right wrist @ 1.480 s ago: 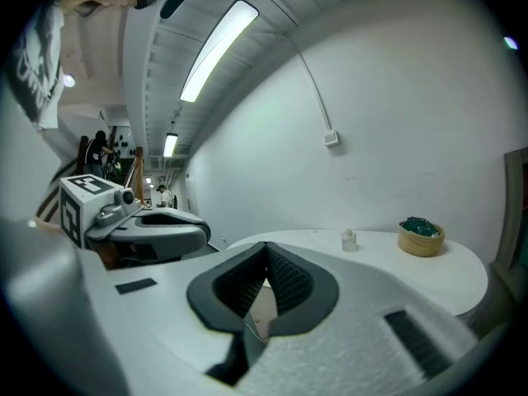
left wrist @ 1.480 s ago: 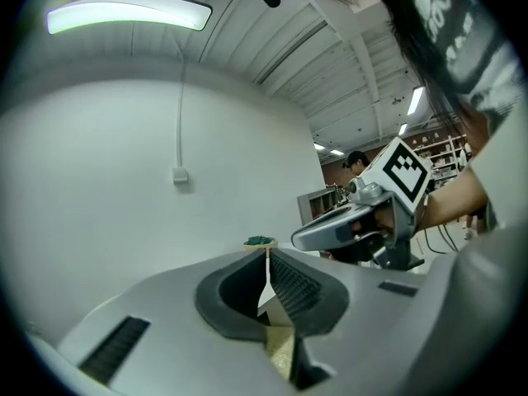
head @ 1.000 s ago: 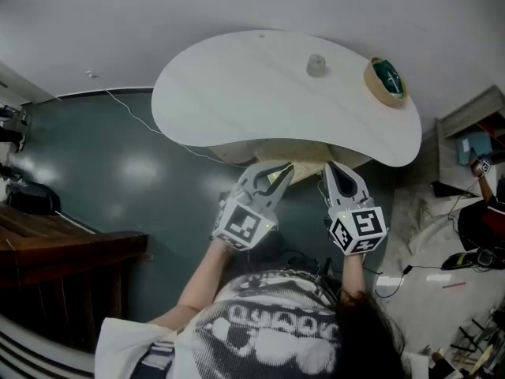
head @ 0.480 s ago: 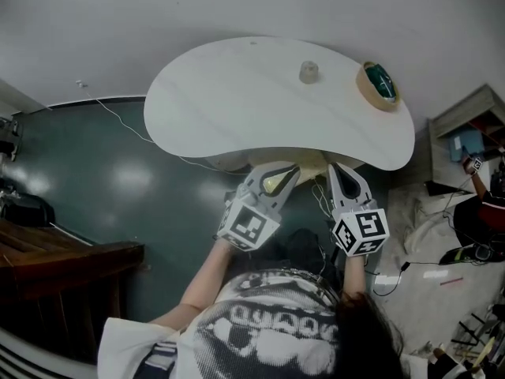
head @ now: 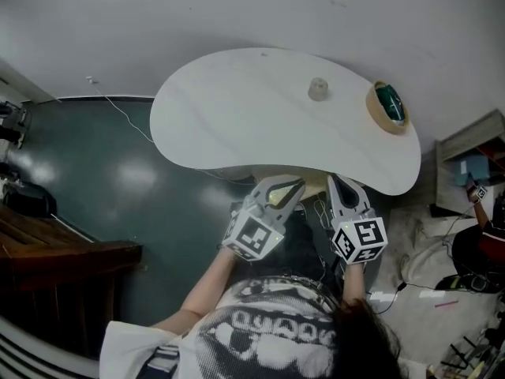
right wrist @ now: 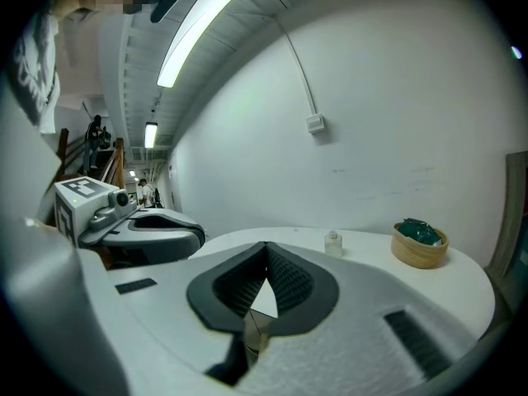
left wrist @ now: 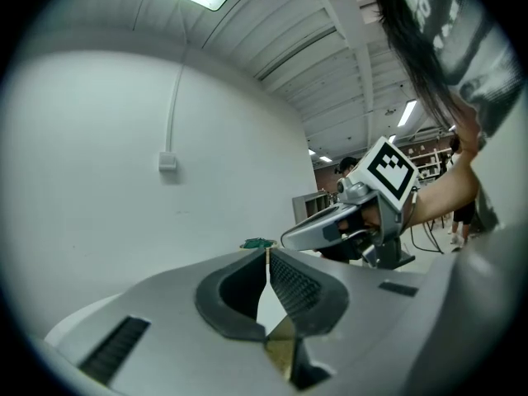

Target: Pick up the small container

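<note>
Head view gives me the pale kidney-shaped surface across the upper middle of the frame, with dark green floor at the left. Below its near edge, in the lower middle, I hold both tools side by side: the left tongs and the right tongs, each pointing up-frame toward the surface but short of it. In the gripper views both pairs are pressed tip to tip with nothing between them. I judge that this suits a ready posture, since there is nothing to carry yet. A round wooden bowl with something green inside sits at the surface's right end, upper right of the frame, off the direct line. The small container, a pale jar standing upright, is right of centre in the upper part of the frame. It is toward the far edge, left of the bowl and apart from it, and well apart from both tongs. The right gripper view has it just above and right of its tips, so I judge the right tongs better placed; they must open before closing in.
</note>
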Available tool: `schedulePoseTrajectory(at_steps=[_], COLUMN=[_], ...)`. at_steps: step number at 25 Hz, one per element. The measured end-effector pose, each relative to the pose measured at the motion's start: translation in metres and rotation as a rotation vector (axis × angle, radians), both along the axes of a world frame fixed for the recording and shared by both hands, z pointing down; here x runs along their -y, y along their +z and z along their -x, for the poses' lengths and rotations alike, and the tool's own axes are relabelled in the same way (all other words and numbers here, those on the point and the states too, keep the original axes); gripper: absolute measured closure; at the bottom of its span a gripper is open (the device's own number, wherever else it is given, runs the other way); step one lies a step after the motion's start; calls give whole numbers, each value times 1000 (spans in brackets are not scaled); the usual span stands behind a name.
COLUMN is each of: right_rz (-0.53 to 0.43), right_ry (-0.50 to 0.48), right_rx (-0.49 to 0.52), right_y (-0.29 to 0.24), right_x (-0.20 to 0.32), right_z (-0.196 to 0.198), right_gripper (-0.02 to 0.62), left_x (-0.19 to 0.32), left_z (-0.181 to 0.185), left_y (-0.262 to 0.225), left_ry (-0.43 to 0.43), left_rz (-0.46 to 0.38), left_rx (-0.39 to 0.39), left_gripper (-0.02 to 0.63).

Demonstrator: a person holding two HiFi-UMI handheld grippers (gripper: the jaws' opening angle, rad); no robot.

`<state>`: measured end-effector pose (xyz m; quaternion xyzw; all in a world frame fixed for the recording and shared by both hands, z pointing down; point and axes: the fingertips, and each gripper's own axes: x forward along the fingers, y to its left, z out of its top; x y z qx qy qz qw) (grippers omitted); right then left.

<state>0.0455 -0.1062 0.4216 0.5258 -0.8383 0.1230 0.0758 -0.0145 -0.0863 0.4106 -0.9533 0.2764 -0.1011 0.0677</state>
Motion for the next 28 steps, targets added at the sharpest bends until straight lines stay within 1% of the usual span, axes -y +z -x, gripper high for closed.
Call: schedulePoseTrajectory(at_steps=[6,11,16,21,26,28], right_rz=[14,23,47,72,81,87], right_ry=[-69,-133,-197,-256,-307,-324], right_rx=[7,-7,-13,-45,-121,-155], right_y=[10,16,32,55,85,99], right_x=[57,112,156,196,243,261], right_z=[-18,-38,-55,-64,-70,-72], right_gripper=[597,597,597,597,595,580], left_x=[47,97,131,156,181,187], left_z=[-24,-45,-65,-68,-63,-61], left_y=[3,8,9,16,28,31], left_ry=[-39,-108,-156,-218,-285,-304], left_rz=[13,17,36,56,69,78], left_rx=[24,43,56,86,119,127], left_gripper=[594,594,594,594,594,594])
